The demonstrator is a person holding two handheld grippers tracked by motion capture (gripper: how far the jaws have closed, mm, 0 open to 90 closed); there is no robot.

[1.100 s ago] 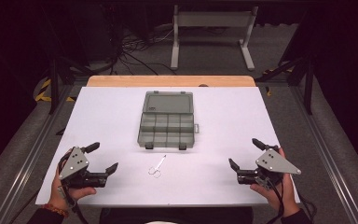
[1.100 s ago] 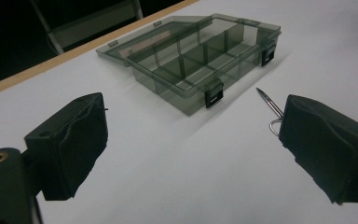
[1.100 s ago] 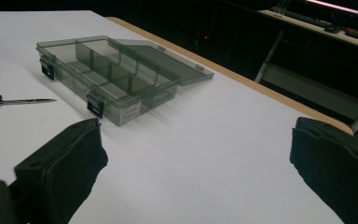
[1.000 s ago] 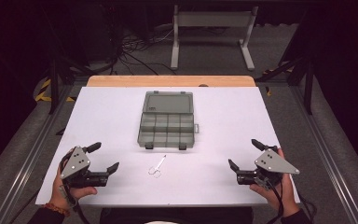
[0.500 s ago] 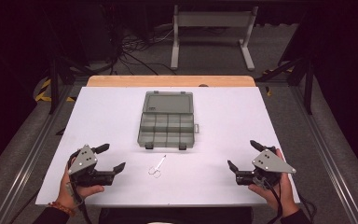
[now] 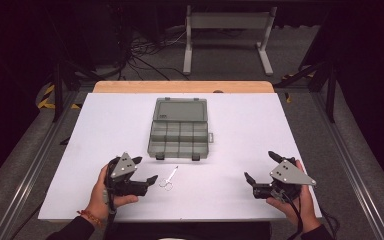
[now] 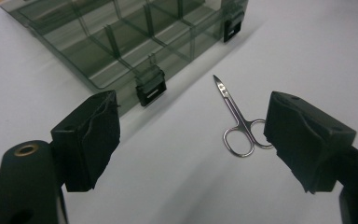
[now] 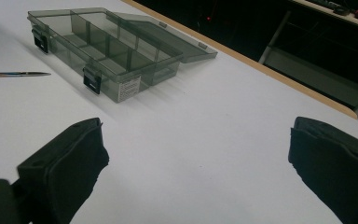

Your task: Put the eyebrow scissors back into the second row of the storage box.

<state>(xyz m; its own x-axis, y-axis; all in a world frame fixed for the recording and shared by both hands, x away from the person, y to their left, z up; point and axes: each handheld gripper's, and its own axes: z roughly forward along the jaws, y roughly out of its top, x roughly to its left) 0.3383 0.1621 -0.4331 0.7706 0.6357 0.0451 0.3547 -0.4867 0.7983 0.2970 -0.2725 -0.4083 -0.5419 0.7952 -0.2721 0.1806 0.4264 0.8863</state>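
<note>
Here, unreadable white label (image 8: 130,86), organizer box (image 6: 179,129)

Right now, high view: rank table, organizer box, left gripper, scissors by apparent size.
1. table
2. organizer box
3. left gripper, though it sits nearer the camera than the box, so its size is somewhat flattered
4. scissors, smallest by far

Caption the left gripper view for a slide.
Open left gripper faces small scissors lying beside an open compartment box.
</note>
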